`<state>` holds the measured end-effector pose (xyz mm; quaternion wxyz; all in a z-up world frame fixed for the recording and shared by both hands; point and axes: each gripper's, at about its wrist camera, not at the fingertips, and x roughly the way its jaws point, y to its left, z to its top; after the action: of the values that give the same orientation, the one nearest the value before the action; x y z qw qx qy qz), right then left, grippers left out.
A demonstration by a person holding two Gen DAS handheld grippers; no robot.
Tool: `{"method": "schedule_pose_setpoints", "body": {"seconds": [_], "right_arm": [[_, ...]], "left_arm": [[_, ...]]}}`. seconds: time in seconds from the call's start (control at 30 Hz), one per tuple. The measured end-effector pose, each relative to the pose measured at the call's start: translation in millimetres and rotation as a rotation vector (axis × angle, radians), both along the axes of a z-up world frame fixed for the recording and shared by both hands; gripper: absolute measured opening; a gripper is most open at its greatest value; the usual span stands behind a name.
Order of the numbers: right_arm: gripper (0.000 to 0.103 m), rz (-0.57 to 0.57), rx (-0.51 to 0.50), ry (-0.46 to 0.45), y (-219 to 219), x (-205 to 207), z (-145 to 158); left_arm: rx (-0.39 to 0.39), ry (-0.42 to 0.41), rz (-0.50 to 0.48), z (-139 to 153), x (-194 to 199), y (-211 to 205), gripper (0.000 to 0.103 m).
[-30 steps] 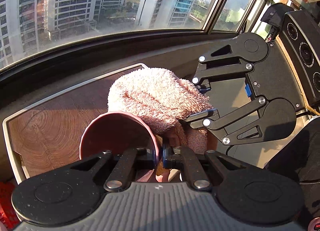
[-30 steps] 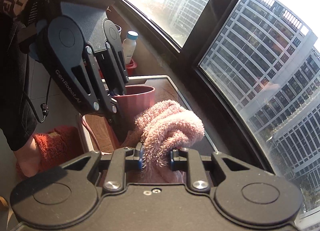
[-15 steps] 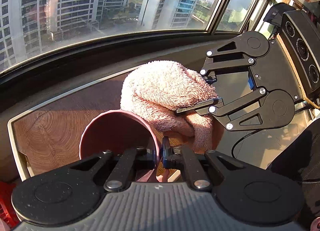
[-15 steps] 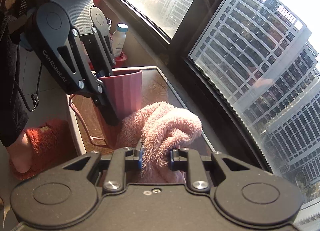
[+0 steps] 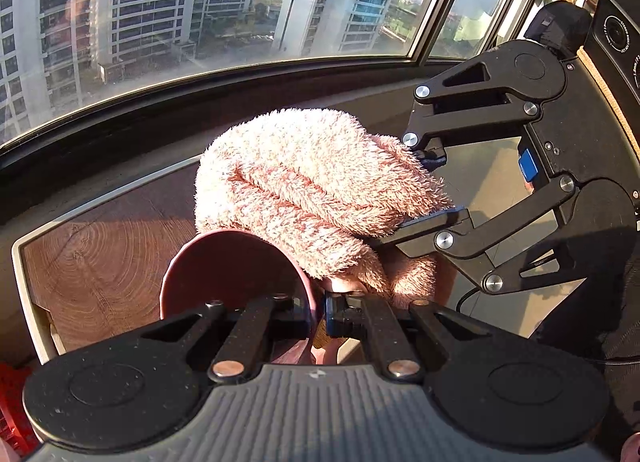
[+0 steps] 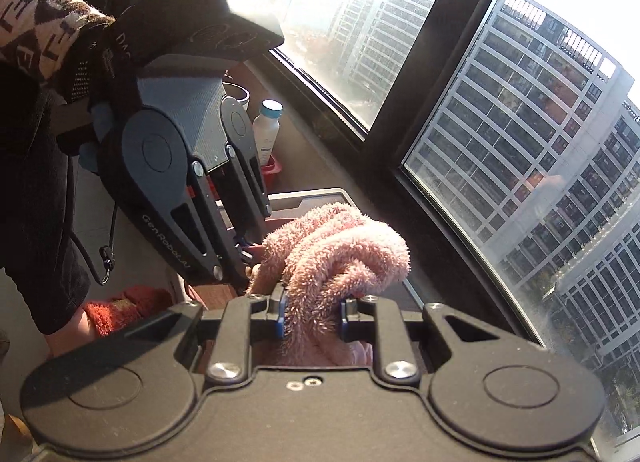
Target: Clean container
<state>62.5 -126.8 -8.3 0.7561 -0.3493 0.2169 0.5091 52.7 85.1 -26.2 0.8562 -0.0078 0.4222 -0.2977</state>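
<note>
A dusty-pink cup (image 5: 232,274) is held above the wooden tray, its open mouth facing the left wrist camera. My left gripper (image 5: 320,312) is shut on the cup's rim wall. A fluffy pink towel (image 5: 312,189) bulges over the cup's upper right rim. My right gripper (image 6: 311,316) is shut on that towel (image 6: 340,250), which hides most of the cup in the right wrist view. In the left wrist view my right gripper (image 5: 430,185) comes in from the right, its fingers buried in the towel.
A wood-grain tray (image 5: 100,262) with a pale rim lies under the cup, beside a dark window sill (image 5: 120,129). A white bottle with a blue cap (image 6: 266,131) stands in a red holder farther along the sill. A person's patterned sleeve (image 6: 36,21) and a red slipper (image 6: 120,306) show left.
The towel has swung up and over the cup's rim, now covering more of it. The left gripper with the cup has risen and closed in on the right gripper.
</note>
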Motion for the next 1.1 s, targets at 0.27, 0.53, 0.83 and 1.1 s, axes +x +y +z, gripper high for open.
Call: {"method": "schedule_pose_setpoints", "body": {"seconds": [0.27,0.53,0.83,1.1], "right_arm": [[0.022,-0.015,-0.044,-0.006,2.1,3.5,-8.5],[0.022,-0.065,-0.099,-0.009,-1.4,13.3,-23.4],[0.022,-0.161,-0.151,-0.044,-5.1,28.1,-37.5],[0.022,-0.396,-0.121,-0.008,-16.9,65.2,-47.0]], "left_arm": [[-0.002,-0.003,-0.002,0.5,-2.5,-4.4,0.006],[0.023,-0.030,-0.017,7.6,-6.7,-4.7,0.006],[0.090,-0.050,-0.025,21.3,0.9,13.8,0.006],[0.351,-0.026,-0.131,10.3,31.2,4.7,0.006]]}}
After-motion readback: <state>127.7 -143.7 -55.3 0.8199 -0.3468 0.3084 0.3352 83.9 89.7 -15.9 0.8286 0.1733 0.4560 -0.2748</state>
